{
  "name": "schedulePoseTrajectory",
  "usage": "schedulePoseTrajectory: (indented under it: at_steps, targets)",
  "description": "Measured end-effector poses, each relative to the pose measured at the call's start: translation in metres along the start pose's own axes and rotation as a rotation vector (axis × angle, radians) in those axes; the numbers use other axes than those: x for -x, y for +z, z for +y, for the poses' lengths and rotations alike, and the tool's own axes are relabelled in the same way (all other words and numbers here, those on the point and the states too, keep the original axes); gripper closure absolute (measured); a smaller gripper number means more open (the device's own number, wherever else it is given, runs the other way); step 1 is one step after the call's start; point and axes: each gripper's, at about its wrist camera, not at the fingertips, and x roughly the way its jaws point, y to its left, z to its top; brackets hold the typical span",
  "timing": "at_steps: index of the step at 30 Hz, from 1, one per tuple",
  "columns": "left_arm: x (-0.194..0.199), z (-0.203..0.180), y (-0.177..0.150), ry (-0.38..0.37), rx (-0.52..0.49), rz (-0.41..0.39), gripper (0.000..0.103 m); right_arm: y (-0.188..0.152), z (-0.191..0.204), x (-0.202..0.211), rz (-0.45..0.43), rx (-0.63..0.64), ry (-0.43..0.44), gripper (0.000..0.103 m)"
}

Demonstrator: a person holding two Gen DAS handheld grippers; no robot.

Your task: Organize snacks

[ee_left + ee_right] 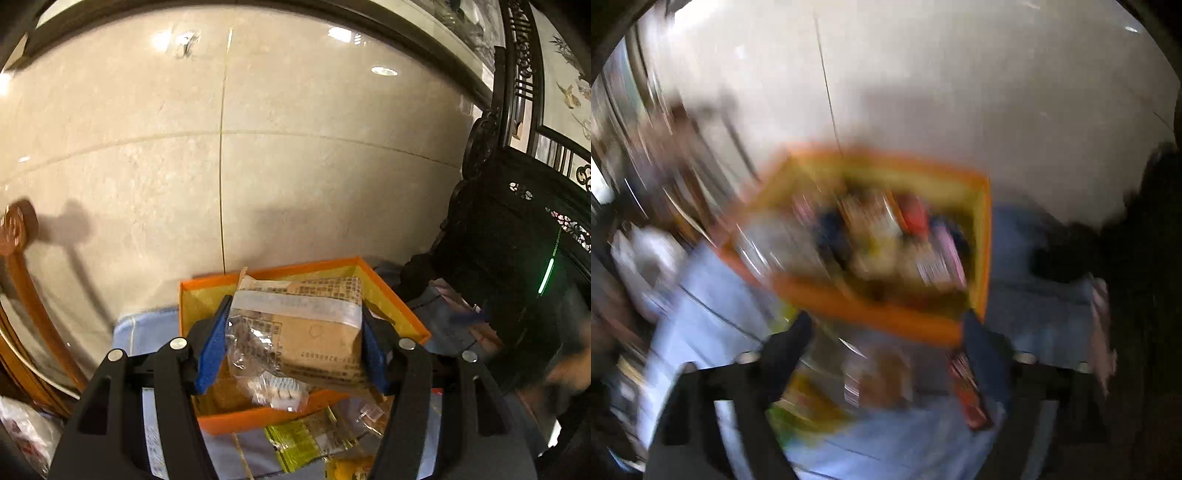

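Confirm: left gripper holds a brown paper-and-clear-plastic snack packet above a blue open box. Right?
Not quite. The open box is orange with a yellow lining, not blue. The left wrist view shows the left gripper clamped on the brown paper-and-clear-plastic snack packet above it.

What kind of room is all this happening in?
Probably a home living or dining room. The floor is polished cream marble tile, dark carved wooden furniture stands on the right, and an orange box of packaged snacks sits on a blue cloth.
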Motion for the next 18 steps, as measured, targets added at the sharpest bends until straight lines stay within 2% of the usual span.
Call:
schedulePoseTrajectory:
  at_steps: [3, 5, 6, 8, 9, 11, 13, 16, 17, 18]
  targets:
    - [-0.007, 0.007, -0.024, 0.008, 0.017, 0.043, 0.042, -0.048, 0.009, -0.058, 0.052, 0.058, -0.099, 0.015]
    - [-0.008, 0.009, -0.036, 0.016, 0.025, 0.07, 0.042, -0.065, 0.009, -0.087, 0.074, 0.041, -0.108, 0.015]
    - [-0.009, 0.01, -0.042, 0.023, 0.029, 0.084, 0.042, -0.07, 0.009, -0.097, 0.087, 0.023, -0.106, 0.011]
    - [-0.009, 0.011, -0.05, 0.033, 0.032, 0.102, 0.042, -0.069, 0.004, -0.105, 0.058, -0.027, -0.111, 0.003]
    - [-0.009, 0.012, -0.054, 0.039, 0.035, 0.112, 0.042, -0.068, 0.002, -0.109, 0.057, -0.051, -0.094, 0.004]
    - [-0.008, 0.013, -0.058, 0.044, 0.042, 0.121, 0.042, -0.065, 0.0, -0.117, 0.09, -0.117, -0.015, 0.004]
    - [-0.005, 0.016, -0.06, 0.044, 0.052, 0.123, 0.042, -0.065, 0.009, -0.121, 0.126, -0.083, -0.007, 0.004]
    - [-0.003, 0.017, -0.06, 0.045, 0.058, 0.12, 0.042, -0.071, 0.031, -0.124, 0.13, 0.042, -0.069, 0.004]
    - [-0.003, 0.017, -0.061, 0.045, 0.06, 0.122, 0.042, -0.075, 0.035, -0.132, 0.168, 0.054, -0.068, 0.006]
    - [-0.002, 0.018, -0.062, 0.047, 0.063, 0.122, 0.042, -0.076, 0.036, -0.129, 0.142, 0.054, -0.065, 0.02]
